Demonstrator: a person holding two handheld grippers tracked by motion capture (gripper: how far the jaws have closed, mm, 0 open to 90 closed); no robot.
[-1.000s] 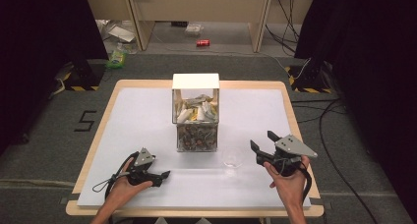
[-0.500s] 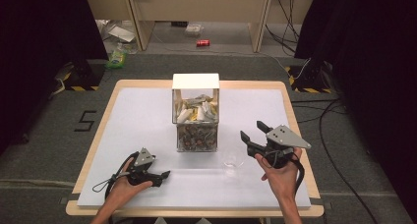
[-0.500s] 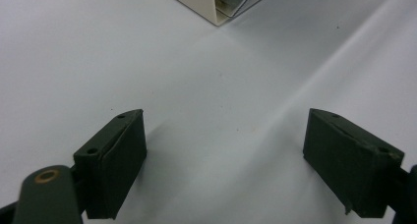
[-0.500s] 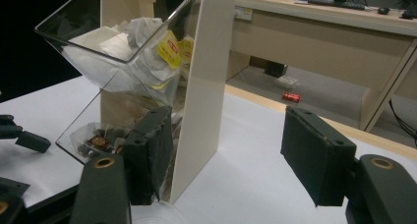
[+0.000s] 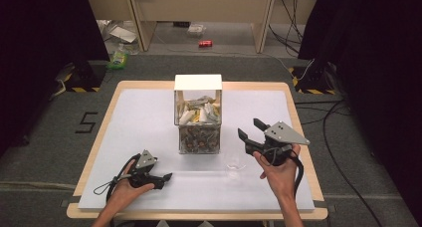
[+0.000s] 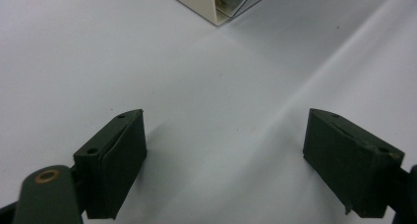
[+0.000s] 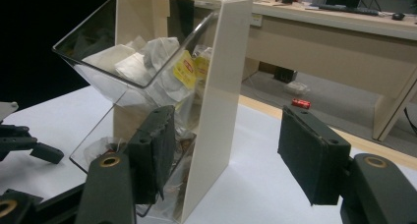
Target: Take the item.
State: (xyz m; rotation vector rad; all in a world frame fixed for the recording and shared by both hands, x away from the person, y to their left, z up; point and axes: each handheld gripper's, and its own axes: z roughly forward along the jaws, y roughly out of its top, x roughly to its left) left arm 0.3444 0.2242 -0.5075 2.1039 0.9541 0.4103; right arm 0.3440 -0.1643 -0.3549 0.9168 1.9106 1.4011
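Lifted and carried inward since the earlier frames, the right hand-held gripper (image 5: 250, 129) now hangs above the surface (image 5: 144, 112), near the right side of the two-tier tea-bag dispenser (image 5: 197, 115); its jaws have just been closing a little yet stand apart with nothing between them. A small clear cup (image 5: 235, 162) sits on the surface just below and left of it. The left hand-held gripper (image 5: 166, 177) has kept its place low at the front left, jaws wide open and empty over bare white surface. Paper tea bags (image 7: 147, 62) fill the upper clear bin.
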